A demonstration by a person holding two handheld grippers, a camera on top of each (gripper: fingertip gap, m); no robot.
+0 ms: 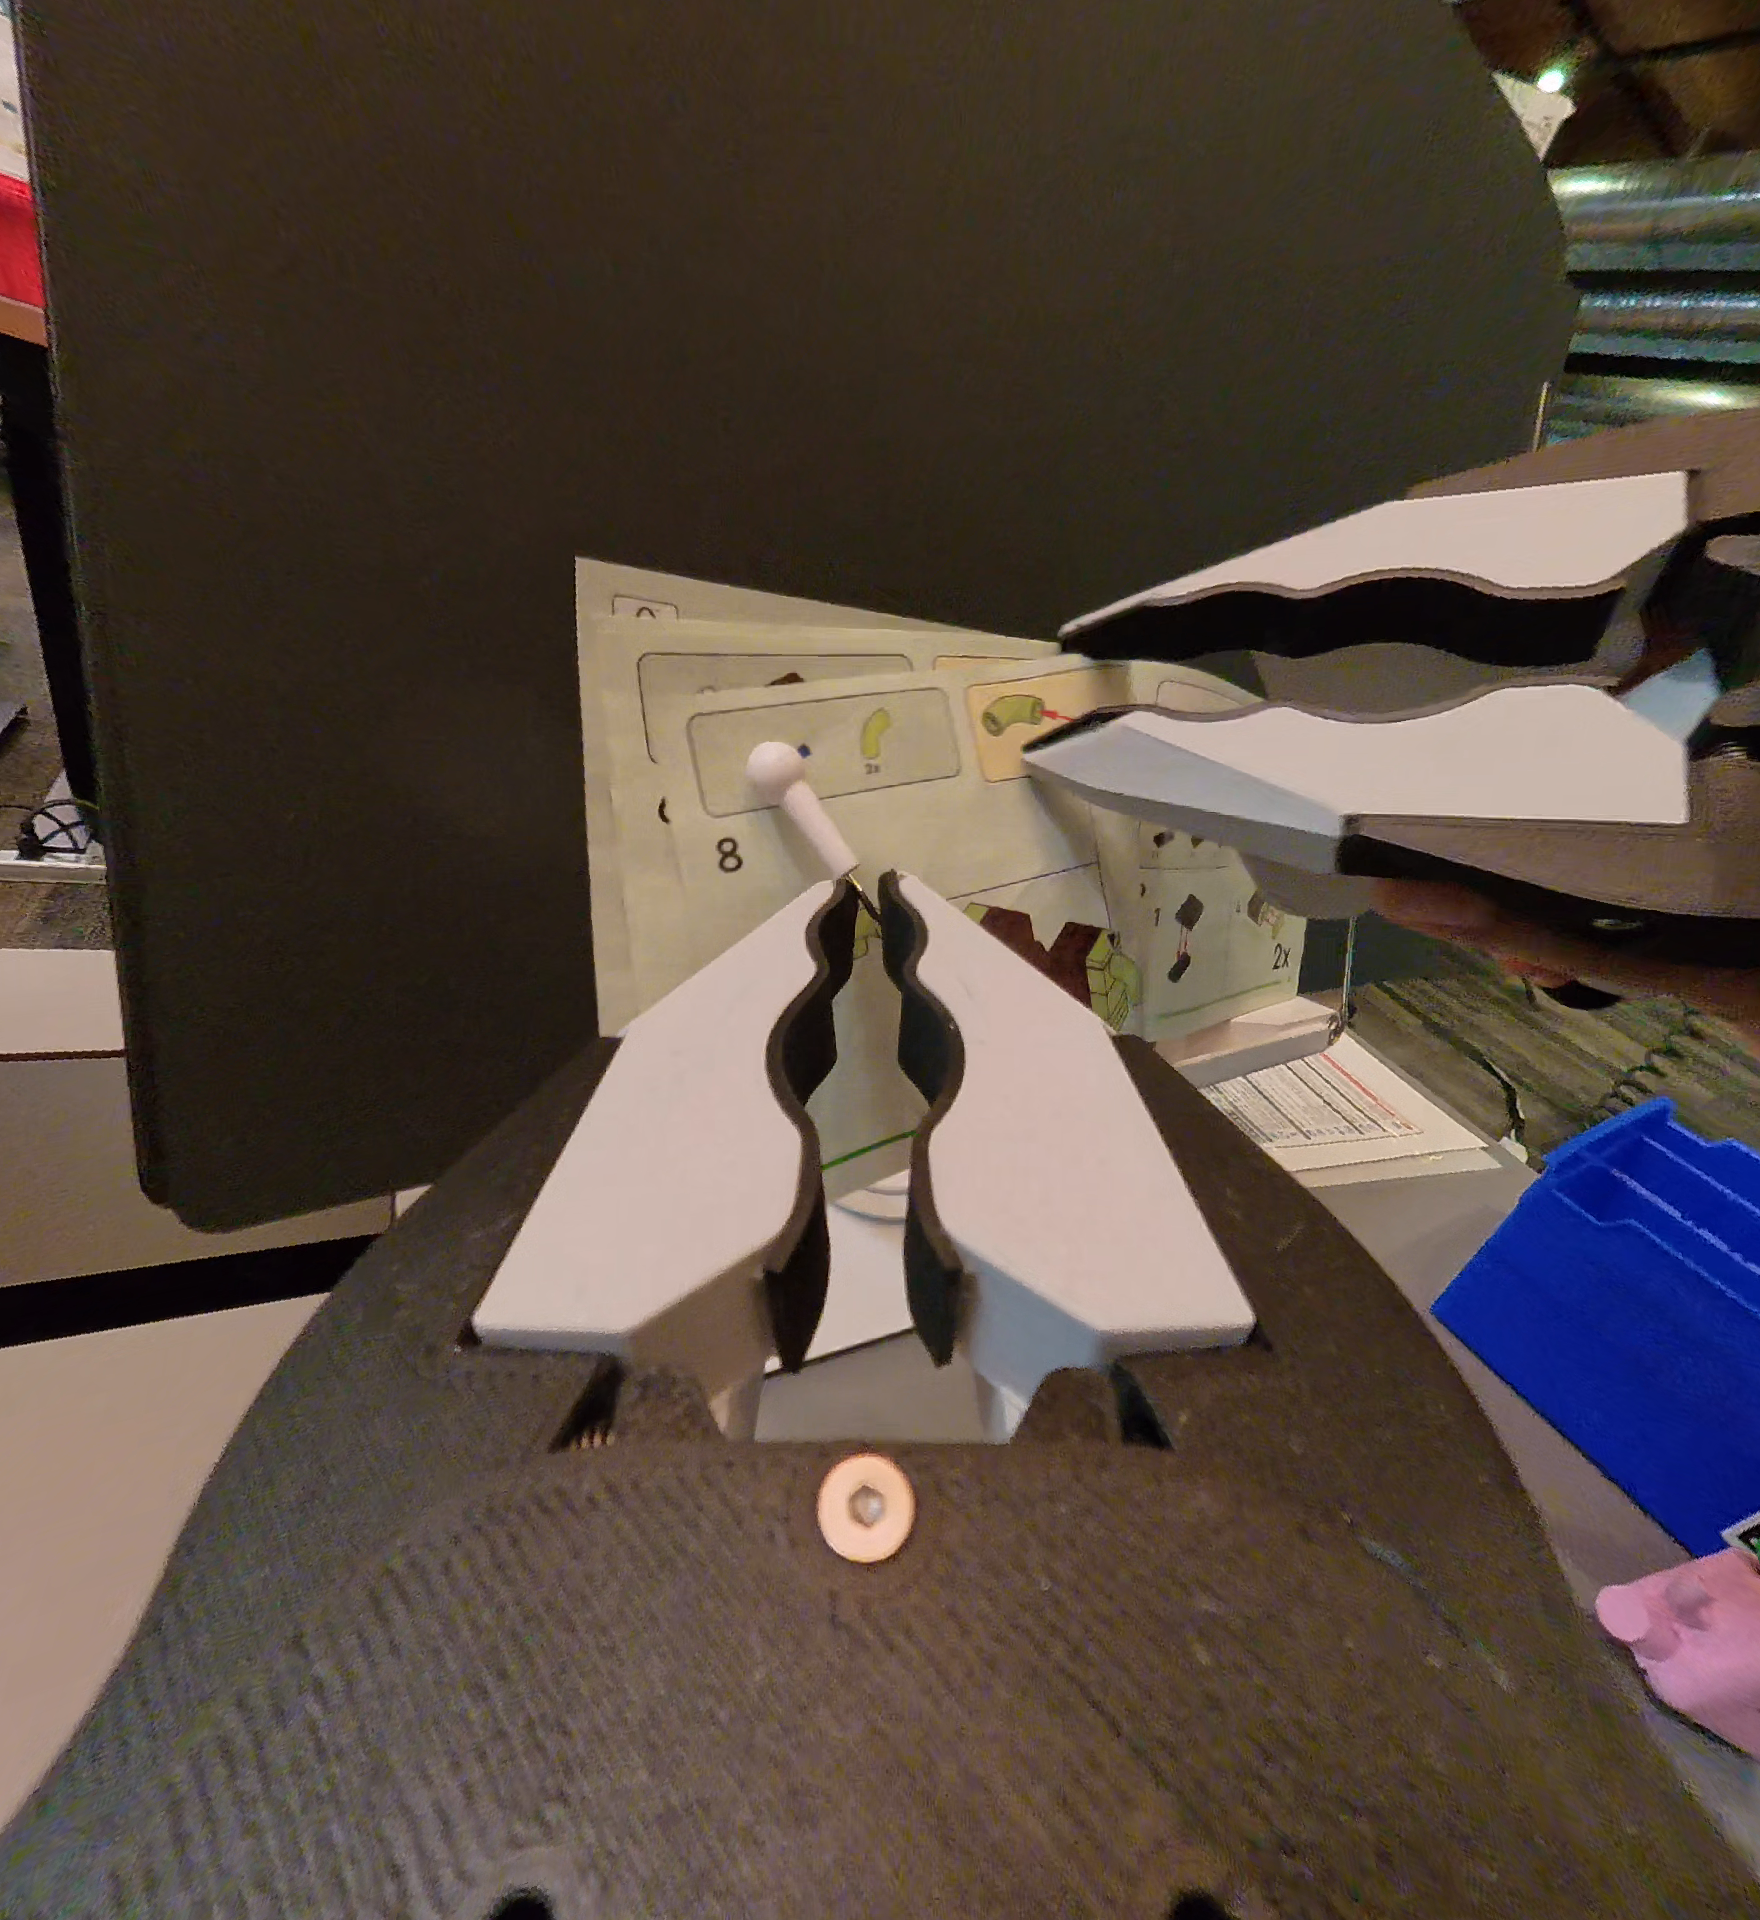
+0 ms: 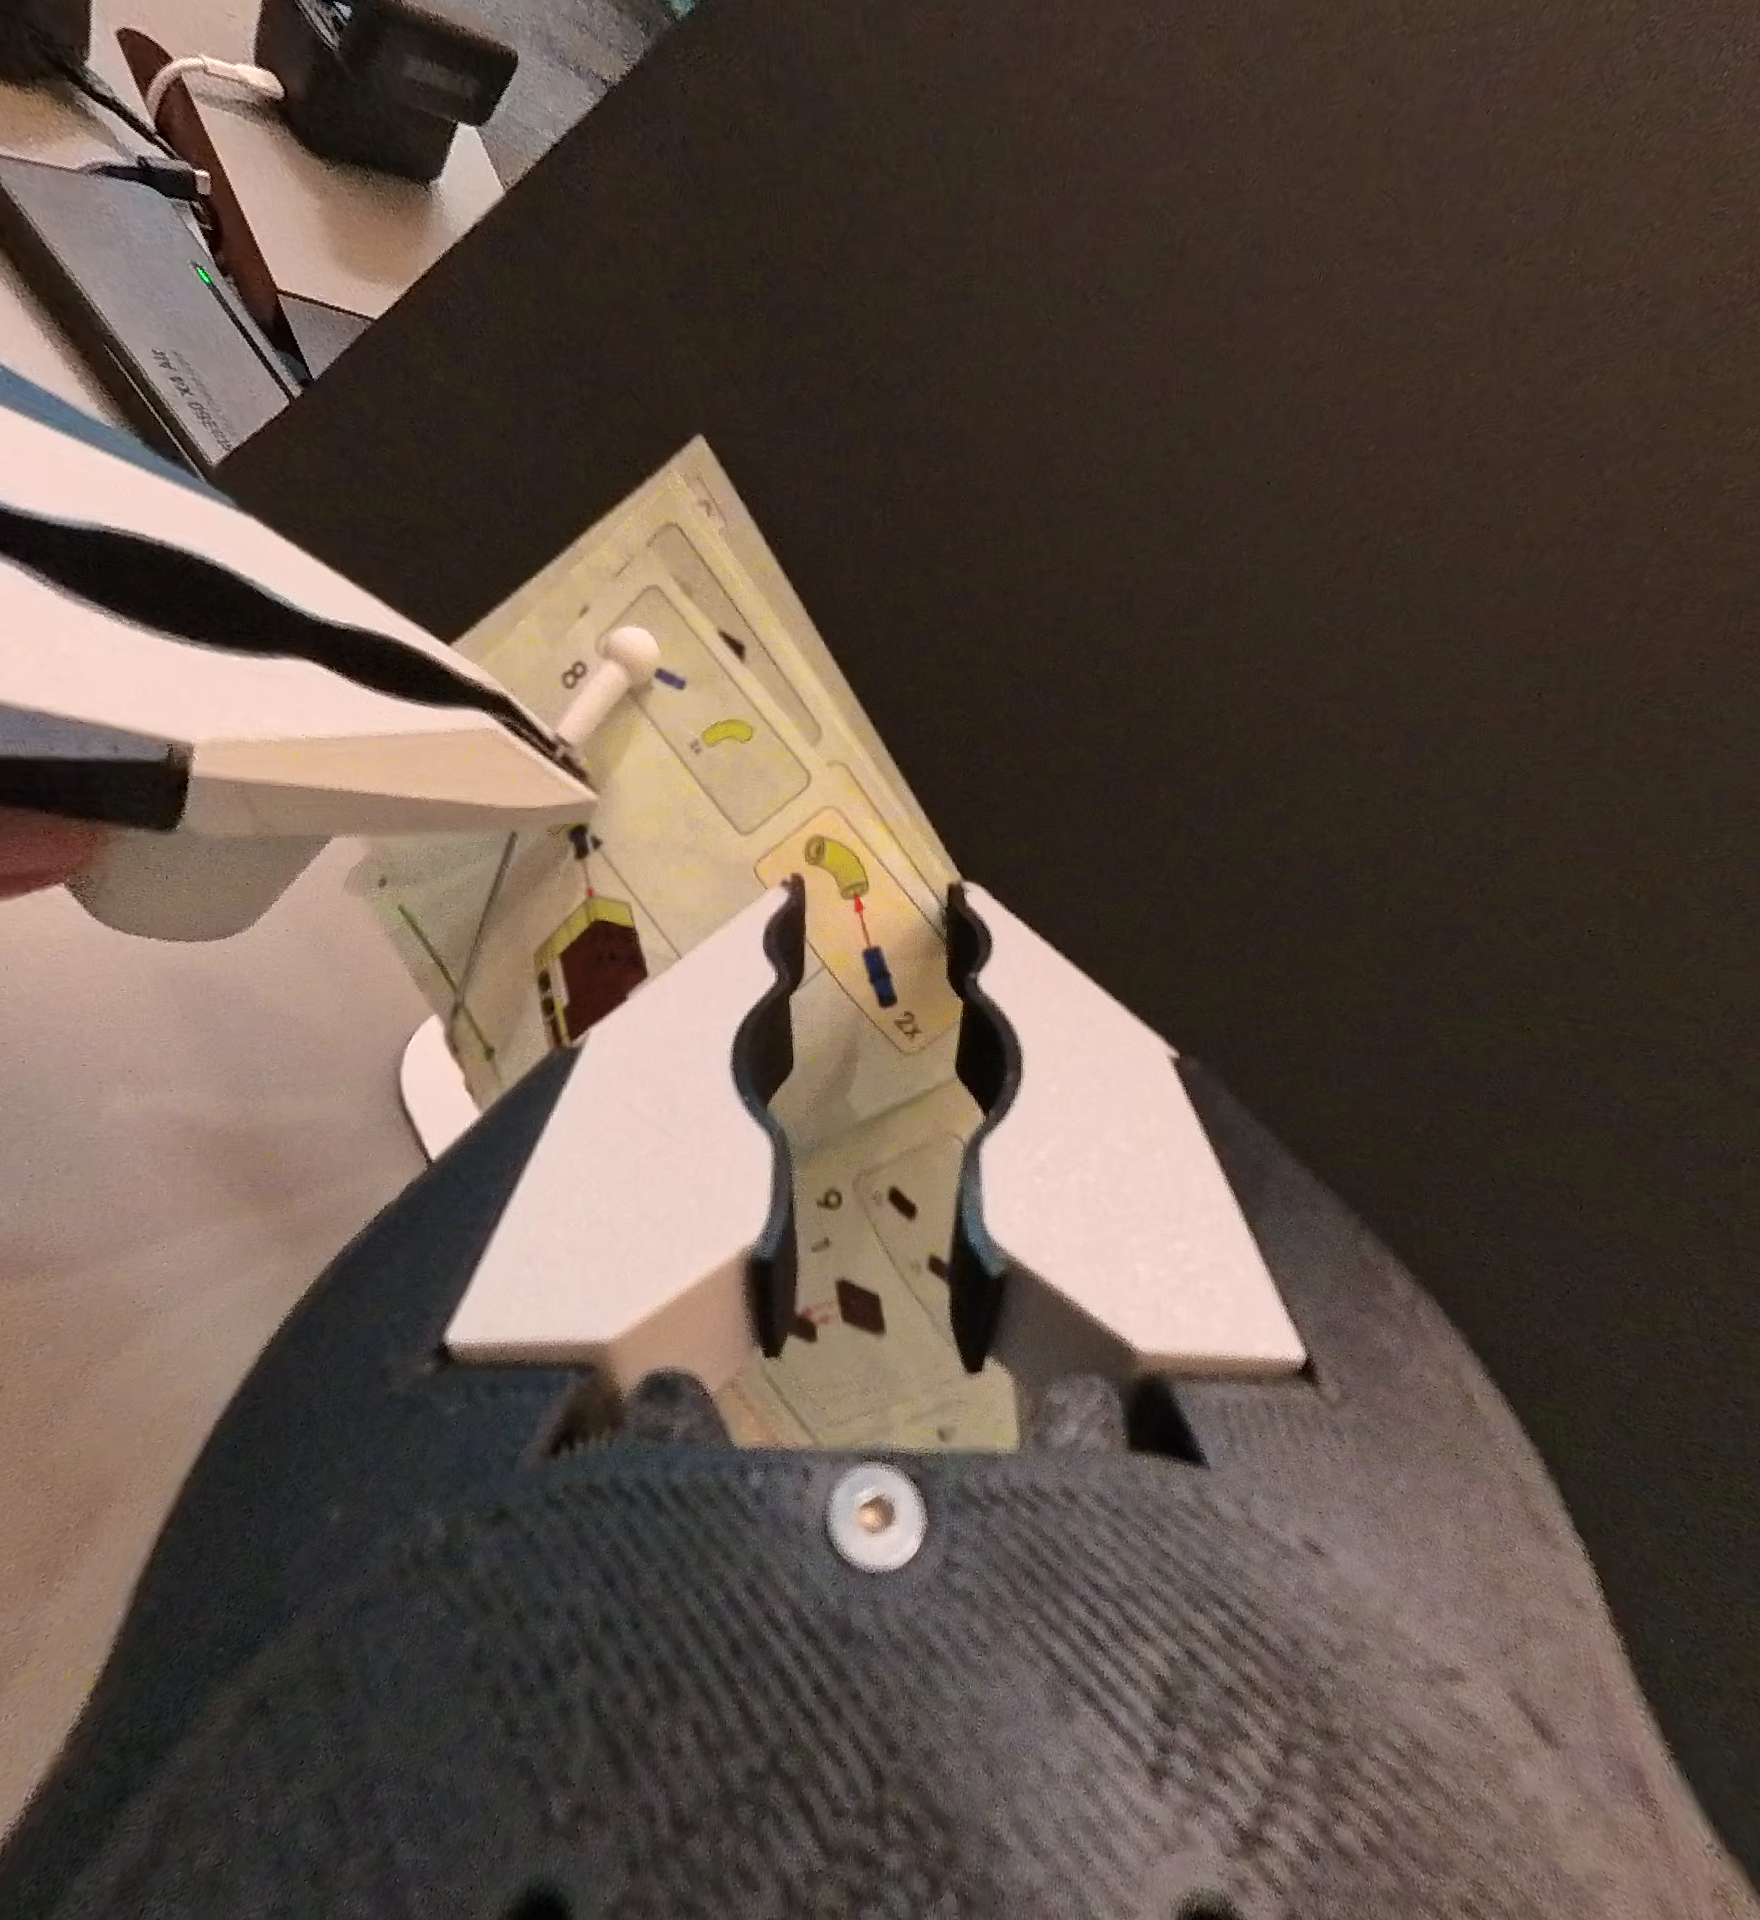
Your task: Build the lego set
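The left gripper (image 1: 868,881) pinches a small white ball-headed peg (image 1: 795,798) at its tips, before the propped paper instruction booklet (image 1: 855,790). The right gripper (image 2: 876,888) stands open, empty. At four o'clock in the left wrist view, the blue plastic bin (image 1: 1665,1299); its inside is hidden.

A dark panel (image 1: 751,364) backs the pale tabletop (image 1: 14,1475); silver ducts (image 1: 1707,260) run overhead.

Black textured gripper (image 1: 868,883) bodies, white fingers (image 1: 678,1122), wavy black pads
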